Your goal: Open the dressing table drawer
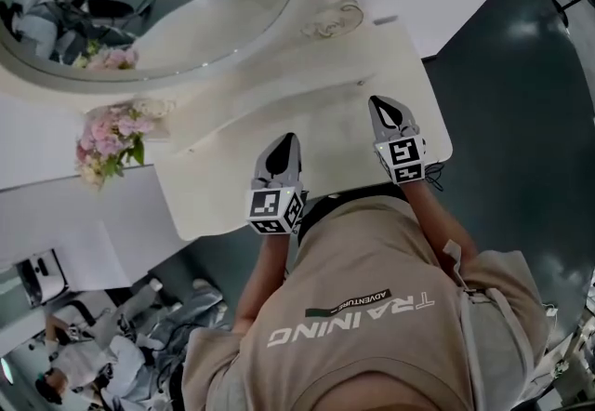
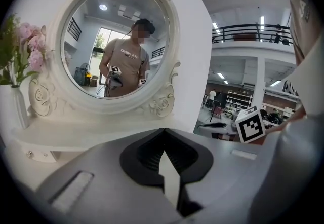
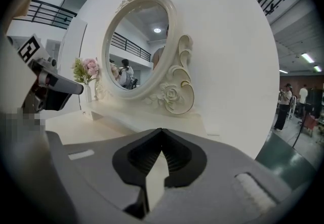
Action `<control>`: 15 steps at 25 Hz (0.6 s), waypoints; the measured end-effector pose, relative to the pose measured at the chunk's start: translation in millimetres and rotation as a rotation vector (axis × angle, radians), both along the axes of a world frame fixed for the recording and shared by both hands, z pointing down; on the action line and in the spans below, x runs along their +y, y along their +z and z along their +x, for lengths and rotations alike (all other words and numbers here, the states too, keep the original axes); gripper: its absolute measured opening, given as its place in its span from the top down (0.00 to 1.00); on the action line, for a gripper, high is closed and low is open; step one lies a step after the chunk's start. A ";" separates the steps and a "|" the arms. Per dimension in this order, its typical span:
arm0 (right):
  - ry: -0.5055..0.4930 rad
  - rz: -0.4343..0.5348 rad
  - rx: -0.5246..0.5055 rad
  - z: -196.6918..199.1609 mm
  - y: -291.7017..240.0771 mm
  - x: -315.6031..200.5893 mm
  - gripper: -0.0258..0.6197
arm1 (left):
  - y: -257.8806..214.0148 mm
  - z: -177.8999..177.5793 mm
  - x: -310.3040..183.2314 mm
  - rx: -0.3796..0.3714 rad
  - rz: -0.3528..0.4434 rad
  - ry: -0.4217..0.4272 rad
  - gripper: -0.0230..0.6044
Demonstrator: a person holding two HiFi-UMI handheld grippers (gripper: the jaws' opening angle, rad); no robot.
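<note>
The white dressing table [image 1: 321, 163] lies below me, its oval mirror [image 1: 167, 19] at the back. A raised shelf [image 2: 91, 134] runs under the mirror, with a small knob [image 2: 29, 153] on its front at the left. Both grippers hover over the tabletop near its front edge and point toward the mirror. My left gripper [image 1: 288, 138] [image 2: 163, 129] is shut with nothing in it. My right gripper [image 1: 376, 102] [image 3: 162, 129], further right, is also shut and empty. No drawer front below the tabletop shows in any view.
A vase of pink flowers [image 1: 112, 135] [image 2: 25, 40] stands at the table's left end. The carved rose frame [image 3: 172, 94] sits at the mirror's right foot. Dark floor [image 1: 521, 74] lies beyond the table's right edge. People and equipment [image 1: 74, 353] are behind me on the left.
</note>
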State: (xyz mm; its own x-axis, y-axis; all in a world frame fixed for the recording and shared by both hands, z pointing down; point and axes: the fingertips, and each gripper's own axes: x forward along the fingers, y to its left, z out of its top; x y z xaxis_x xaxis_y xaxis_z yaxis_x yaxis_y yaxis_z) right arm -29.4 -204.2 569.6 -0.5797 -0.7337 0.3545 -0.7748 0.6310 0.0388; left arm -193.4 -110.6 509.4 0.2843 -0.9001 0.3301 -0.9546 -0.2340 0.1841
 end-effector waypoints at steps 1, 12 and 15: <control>0.003 -0.003 -0.003 0.6 4.5 -4.3 0.96 | 2.7 2.7 -4.2 -0.004 -0.005 0.006 0.93; 0.002 -0.108 -0.029 -3.5 59.7 -38.1 0.78 | 15.3 23.3 -27.8 -0.017 -0.063 0.016 0.93; -0.003 -0.147 -0.017 -9.4 75.5 -45.0 0.73 | 16.7 20.8 -28.8 -0.017 -0.076 -0.002 0.93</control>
